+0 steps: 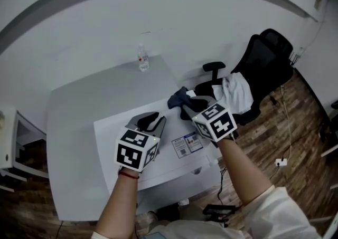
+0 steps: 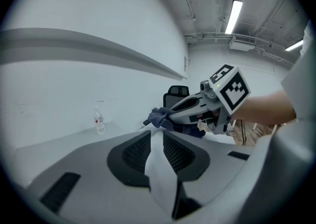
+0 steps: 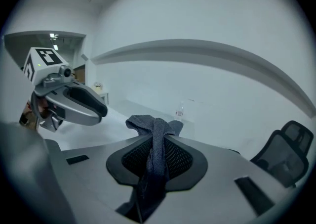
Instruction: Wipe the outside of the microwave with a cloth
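Microwave top bare ahead; table open left; bottle at far edge; chair close right.

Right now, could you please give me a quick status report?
Left gripper open, empty. Right gripper shut on cloth. Cloth by microwave's far corner. Bottle well clear.

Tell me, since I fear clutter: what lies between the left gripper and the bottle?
Nothing: in the head view, only bare microwave top and table separate left gripper and bottle.

Grey left gripper, red wristband, white sleeve
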